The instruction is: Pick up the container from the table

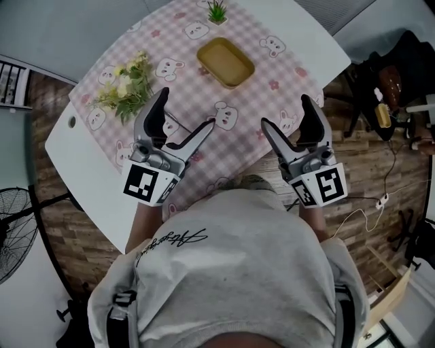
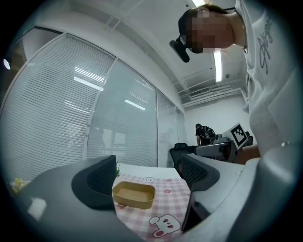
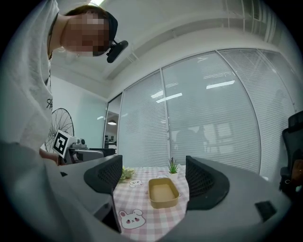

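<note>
An empty tan rectangular container (image 1: 225, 62) rests on the pink checked cloth (image 1: 204, 136) toward the table's far side. It shows between the jaws in the left gripper view (image 2: 134, 194) and the right gripper view (image 3: 163, 192). My left gripper (image 1: 187, 112) is open near the table's front, short of the container and to its left. Held apart from it on the right, my right gripper (image 1: 285, 112) is open too. Neither touches the container, and both hold nothing.
A bunch of pale flowers (image 1: 126, 85) lies on the cloth at the left. A small potted plant (image 1: 216, 10) stands behind the container. The white table (image 1: 81, 163) ends close to my body. A fan (image 1: 13, 231) stands on the floor at left, chairs and cables at right.
</note>
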A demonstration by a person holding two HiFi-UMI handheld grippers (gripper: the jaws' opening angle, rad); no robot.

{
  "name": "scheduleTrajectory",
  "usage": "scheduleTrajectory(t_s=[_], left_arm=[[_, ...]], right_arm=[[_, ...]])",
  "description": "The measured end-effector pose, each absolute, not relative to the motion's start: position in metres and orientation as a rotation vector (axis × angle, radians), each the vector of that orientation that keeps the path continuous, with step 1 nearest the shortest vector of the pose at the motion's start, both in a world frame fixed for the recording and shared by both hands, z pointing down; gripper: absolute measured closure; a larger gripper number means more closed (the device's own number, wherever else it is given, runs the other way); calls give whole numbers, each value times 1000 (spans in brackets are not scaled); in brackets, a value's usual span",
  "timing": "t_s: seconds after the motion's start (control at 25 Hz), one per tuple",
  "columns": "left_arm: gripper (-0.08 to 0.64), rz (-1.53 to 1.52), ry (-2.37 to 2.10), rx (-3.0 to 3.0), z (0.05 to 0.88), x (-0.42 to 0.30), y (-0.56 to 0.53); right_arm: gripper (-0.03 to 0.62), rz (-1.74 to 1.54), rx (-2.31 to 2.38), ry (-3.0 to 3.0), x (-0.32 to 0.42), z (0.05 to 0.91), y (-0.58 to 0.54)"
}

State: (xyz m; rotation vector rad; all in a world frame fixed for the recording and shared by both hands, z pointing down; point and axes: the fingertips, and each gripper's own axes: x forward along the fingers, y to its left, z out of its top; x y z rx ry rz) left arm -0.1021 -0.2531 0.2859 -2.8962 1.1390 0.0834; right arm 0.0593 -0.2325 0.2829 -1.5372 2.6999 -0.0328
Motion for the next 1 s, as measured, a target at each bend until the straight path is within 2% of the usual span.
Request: scheduleTrajectory(t_s=[0.6, 1.0], left_arm=[[140, 21, 1288, -2820, 288, -102, -270], [140, -56, 1354, -2804, 307, -75, -280]], right_arm=[[190, -49, -1362, 2795, 59, 285, -273], [192, 12, -1211, 2950, 77, 306, -295]])
